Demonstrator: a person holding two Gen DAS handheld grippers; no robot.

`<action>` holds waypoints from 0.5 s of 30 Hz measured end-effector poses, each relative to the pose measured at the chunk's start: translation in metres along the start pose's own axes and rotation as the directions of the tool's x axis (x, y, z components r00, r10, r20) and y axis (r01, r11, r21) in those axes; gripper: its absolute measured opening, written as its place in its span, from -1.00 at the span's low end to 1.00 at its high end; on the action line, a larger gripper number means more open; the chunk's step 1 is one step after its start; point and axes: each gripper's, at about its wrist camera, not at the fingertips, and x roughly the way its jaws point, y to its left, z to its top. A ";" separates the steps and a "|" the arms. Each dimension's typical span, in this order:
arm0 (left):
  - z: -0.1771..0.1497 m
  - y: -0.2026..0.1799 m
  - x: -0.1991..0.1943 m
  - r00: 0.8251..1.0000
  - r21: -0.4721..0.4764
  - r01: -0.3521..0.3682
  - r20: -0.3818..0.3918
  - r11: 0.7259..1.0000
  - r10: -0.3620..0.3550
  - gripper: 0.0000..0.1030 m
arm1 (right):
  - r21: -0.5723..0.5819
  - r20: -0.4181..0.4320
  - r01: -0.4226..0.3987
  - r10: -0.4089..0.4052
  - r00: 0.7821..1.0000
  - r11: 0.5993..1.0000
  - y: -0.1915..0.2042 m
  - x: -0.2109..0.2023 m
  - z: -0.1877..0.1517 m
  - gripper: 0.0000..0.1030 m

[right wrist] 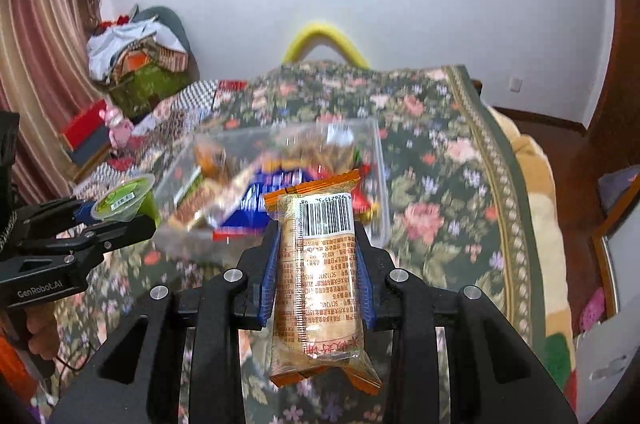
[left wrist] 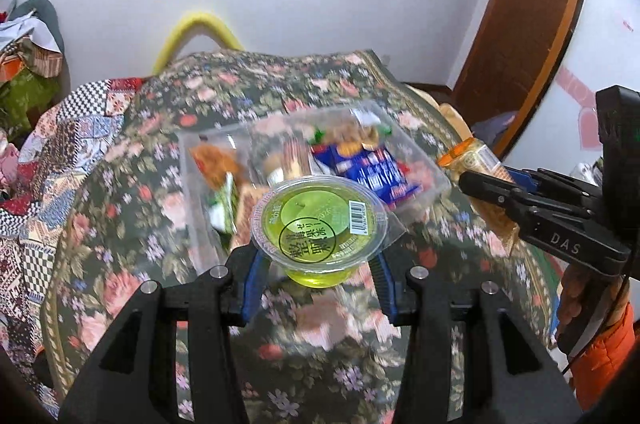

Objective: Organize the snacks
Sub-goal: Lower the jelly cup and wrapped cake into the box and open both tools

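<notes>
My left gripper (left wrist: 318, 260) is shut on a green jelly cup (left wrist: 320, 224) with a printed lid, held above the floral cloth just in front of a clear plastic box (left wrist: 424, 164). The box holds several snacks, among them blue packets (left wrist: 376, 168). My right gripper (right wrist: 318, 236) is shut on an orange-edged biscuit packet (right wrist: 320, 264) with a barcode, held near the box's (right wrist: 380, 184) front right corner. The right gripper (left wrist: 496, 196) shows at the right of the left wrist view. The left gripper (right wrist: 104, 224) with the cup (right wrist: 126, 200) shows at the left of the right wrist view.
The table is covered with a dark floral cloth (left wrist: 160, 184). A yellow curved chair back (left wrist: 196, 28) stands behind it. Patchwork bedding (left wrist: 40, 192) and piled clothes (right wrist: 136, 52) lie to the left. A wooden door (left wrist: 532, 4) is at the right.
</notes>
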 end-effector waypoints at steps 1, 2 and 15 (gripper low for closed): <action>0.005 0.002 0.000 1.000 -0.005 -0.004 0.008 1.000 0.004 -0.10 | 0.002 0.011 0.000 0.000 1.000 1.000 0.000 0.000 0.004 -0.41; 0.006 0.003 0.000 1.000 -0.007 -0.007 0.012 1.000 0.007 -0.11 | 0.003 0.019 0.000 0.000 1.000 1.000 0.000 0.001 0.008 -0.41; 0.046 0.025 0.037 0.998 -0.051 -0.050 0.023 0.997 0.051 -0.10 | 0.004 0.043 0.018 -0.018 0.999 1.000 -0.002 0.037 0.043 -0.41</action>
